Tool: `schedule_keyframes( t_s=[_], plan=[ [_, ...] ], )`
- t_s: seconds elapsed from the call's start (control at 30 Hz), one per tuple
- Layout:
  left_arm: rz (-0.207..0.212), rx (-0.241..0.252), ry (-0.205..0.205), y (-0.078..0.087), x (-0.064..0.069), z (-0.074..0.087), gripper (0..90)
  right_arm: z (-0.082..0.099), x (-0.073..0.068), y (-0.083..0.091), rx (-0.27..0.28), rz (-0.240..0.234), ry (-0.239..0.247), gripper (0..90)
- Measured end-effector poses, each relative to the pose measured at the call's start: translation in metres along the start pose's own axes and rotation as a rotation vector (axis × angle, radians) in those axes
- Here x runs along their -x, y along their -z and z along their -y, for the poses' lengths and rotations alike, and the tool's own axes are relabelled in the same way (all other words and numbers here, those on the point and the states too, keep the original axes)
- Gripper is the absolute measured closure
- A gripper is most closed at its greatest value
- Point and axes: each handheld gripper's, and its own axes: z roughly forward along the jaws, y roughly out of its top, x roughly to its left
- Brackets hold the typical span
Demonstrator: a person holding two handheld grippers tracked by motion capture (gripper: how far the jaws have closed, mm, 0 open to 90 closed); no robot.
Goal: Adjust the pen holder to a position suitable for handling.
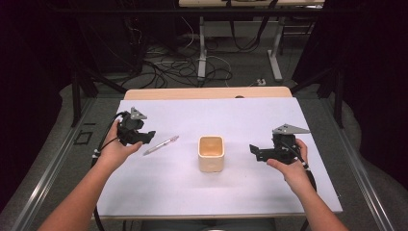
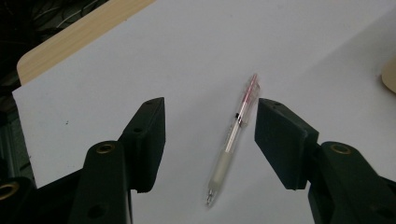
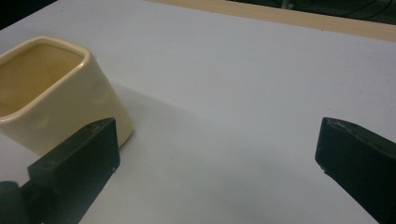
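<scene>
Pen (image 2: 232,140) lay flat on white table (image 1: 192,192), left of cream cup (image 1: 211,153), betw. jaws of left hand-held gripper (image 2: 210,135), which stood partly spread w/o touching it. Right hand-held gripper (image 3: 217,158) hovered wide apart, just beside cup, nothing in it.

The pen (image 2: 233,137) is clear with a pink-red upper half, a milky white grip and a small black band at its middle. The cup (image 1: 211,153) is plain cream, a warmer tan inside (no pattern on it). The sheet (image 1: 211,183) covering the table is plain white with a faint lilac cast, and a light wood edge (image 1: 207,93) shows beyond it
</scene>
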Motion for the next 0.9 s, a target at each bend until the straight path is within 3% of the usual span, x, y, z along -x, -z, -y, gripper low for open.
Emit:
schedule_keyframes(
  t_s=[0.27, 0.5, 0.73, 0.9],
  plan=[
    [0.046, -0.117, -0.047, -0.009, 0.003, -0.002, 42.7, 0.001, 0.001, 0.001, -0.004, -0.002, -0.003, 0.0],
    [0.092, -0.201, -0.087, -0.019, -0.002, -0.001, 44.3, 0.002, 0.001, 0.001, -0.003, -0.007, 0.001, 0.2],
    [0.144, -0.279, -0.096, -0.026, -0.002, 0.003, 45.9, 0.003, 0.002, 0.0, -0.008, -0.009, 0.0, 0.5],
    [0.183, -0.363, -0.114, -0.03, -0.002, 0.007, 48.1, 0.003, 0.001, 0.0, -0.013, -0.017, 0.001, 0.7]
  ],
)
